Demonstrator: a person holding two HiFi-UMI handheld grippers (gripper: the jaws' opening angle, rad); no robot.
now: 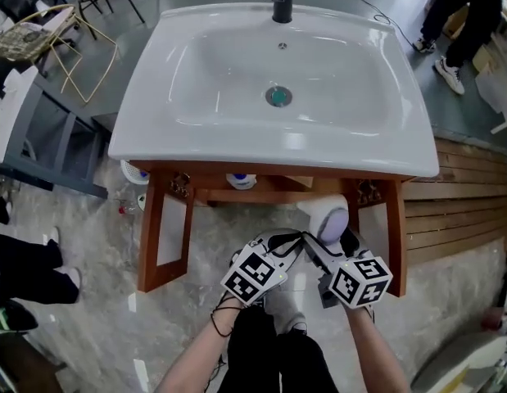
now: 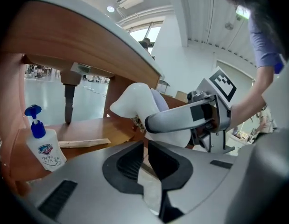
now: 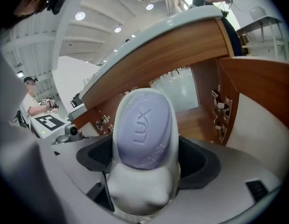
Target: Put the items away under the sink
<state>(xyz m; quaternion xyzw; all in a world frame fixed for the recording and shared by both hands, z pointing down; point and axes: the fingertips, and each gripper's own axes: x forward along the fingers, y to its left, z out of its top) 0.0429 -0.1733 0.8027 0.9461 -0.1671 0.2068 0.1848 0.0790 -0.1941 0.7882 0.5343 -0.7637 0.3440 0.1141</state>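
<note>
A white Lux bottle (image 3: 144,125) with a lilac label is clamped between the pads of my right gripper (image 3: 144,160), which is shut on it. In the head view the bottle (image 1: 328,217) points at the open cabinet under the white sink (image 1: 278,142), just in front of the shelf. My left gripper (image 1: 292,242) hovers close beside it, left of the right gripper (image 1: 325,244). Its jaws (image 2: 145,146) are shut with nothing between them. A hand-soap bottle (image 2: 44,146) with a blue pump stands at the left of the wooden shelf (image 2: 97,127).
The cabinet's doors hang open at the left (image 1: 159,236) and right (image 1: 395,228). A dark drain pipe (image 2: 68,101) comes down onto the shelf, and a flat wooden strip (image 2: 83,143) lies beside the soap. People's legs (image 1: 466,23) stand behind the sink.
</note>
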